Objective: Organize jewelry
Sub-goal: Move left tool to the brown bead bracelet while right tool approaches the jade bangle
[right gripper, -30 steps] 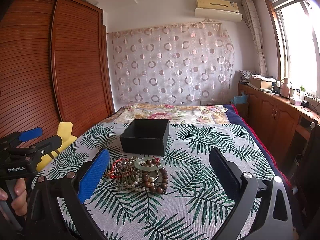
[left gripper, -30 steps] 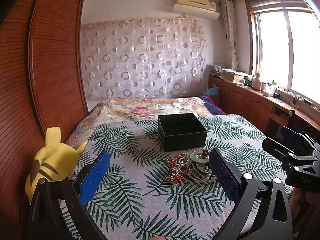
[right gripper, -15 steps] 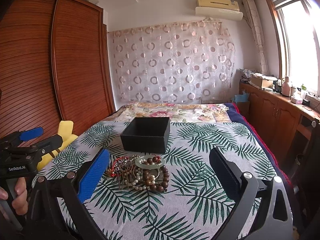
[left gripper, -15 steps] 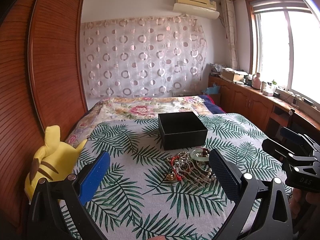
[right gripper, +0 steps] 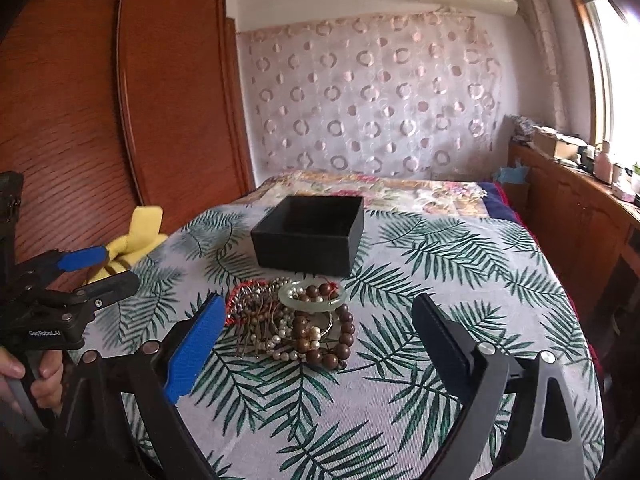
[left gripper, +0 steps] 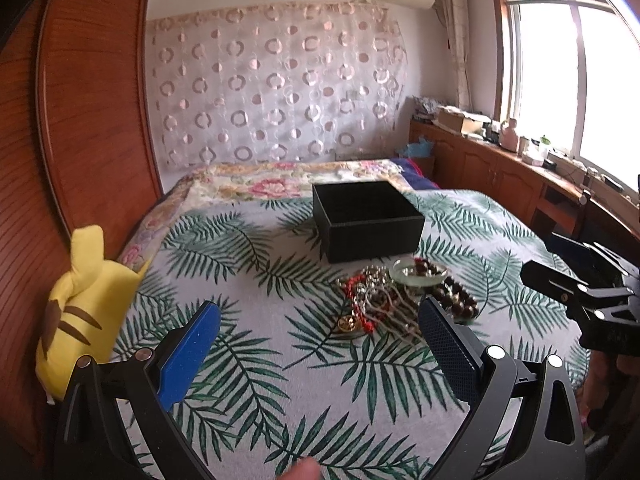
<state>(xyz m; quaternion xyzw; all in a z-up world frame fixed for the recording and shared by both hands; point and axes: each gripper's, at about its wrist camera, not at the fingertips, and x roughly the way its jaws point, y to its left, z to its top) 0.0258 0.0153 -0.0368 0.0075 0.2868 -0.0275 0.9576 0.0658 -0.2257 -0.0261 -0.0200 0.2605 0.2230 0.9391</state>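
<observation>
Black and square, an open-topped cardboard box (right gripper: 310,236) sits on the palm-leaf bedspread (right gripper: 460,272) with one corner turned toward the right wrist camera. Just in front of it, nearly touching, lies a tangled heap of jewelry (right gripper: 292,320) whose long axis runs from the red cord at the left to the brown wooden bead bracelet (right gripper: 340,340) at the right; a pale green bangle (right gripper: 312,296) rests on top. Individual chains in the heap are hard to tell apart. The right gripper (right gripper: 316,336) hangs above the heap, its jaws wide but just narrowing slightly, nothing pressed between them. The left gripper (left gripper: 320,332) is spread wide and empty; its right finger (left gripper: 448,344) hides the heap's near edge.
</observation>
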